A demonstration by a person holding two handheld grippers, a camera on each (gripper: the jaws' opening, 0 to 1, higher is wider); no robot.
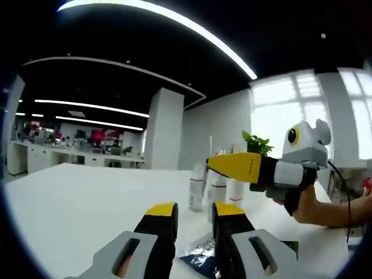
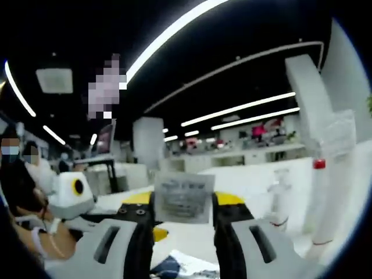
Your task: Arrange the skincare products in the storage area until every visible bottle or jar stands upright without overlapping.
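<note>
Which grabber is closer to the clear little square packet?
Right. The right gripper is pinching the clear square packet between its jaws, while the left gripper hangs apart over the white table.

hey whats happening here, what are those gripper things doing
A person is tidying skincare products on a white table with a hand-held gripper in each hand. The right hand-held gripper is shut on a small clear packet, held up off the table. In the left gripper view it is near a cluster of upright white bottles. The left hand-held gripper is open and empty, with a dark sachet lying flat on the table under it. A clear pump bottle stands upright in the right gripper view.
</note>
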